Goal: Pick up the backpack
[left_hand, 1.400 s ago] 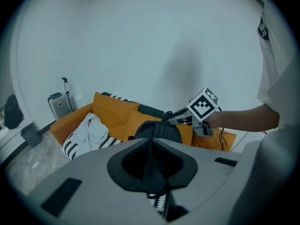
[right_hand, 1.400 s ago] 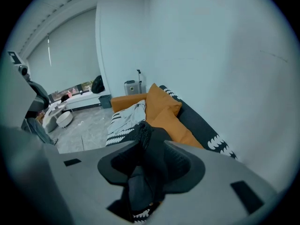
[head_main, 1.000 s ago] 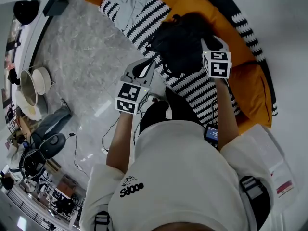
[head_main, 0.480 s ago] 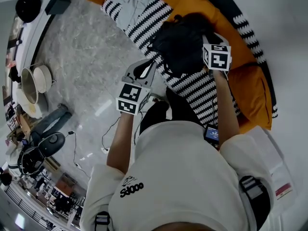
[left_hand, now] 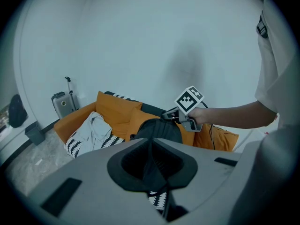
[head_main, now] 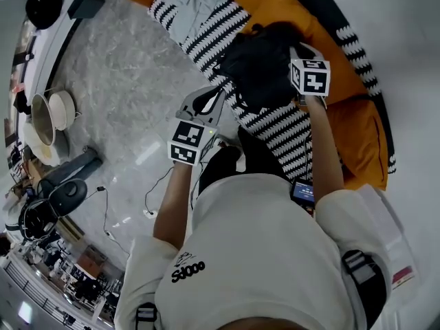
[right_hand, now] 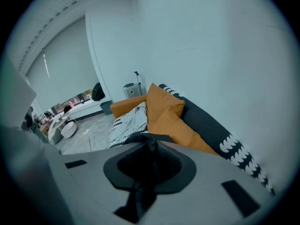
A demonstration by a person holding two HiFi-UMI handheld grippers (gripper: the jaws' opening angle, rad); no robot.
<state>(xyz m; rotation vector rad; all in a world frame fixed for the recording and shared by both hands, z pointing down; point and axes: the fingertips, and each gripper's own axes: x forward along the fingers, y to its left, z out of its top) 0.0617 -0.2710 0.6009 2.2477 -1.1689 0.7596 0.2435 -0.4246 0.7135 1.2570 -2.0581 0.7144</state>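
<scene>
Pinching a black woven strap point(right_hand: 150, 150), the right gripper point(right_hand: 150, 144) has its jaws closed at the top of the backpack point(head_main: 258, 64). The backpack lies on a striped throw point(head_main: 275, 126) near the sofa point(head_main: 357, 126) front edge. That forearm reaches straight out. The left gripper point(left_hand: 151, 144) has its jaws together, empty, just off that edge over open floor point(head_main: 117, 81).

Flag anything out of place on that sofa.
A pale grey garment lies crumpled and unfolded on the striped seat cover at one end of the sofa. The black backpack further along looks intact.
</scene>
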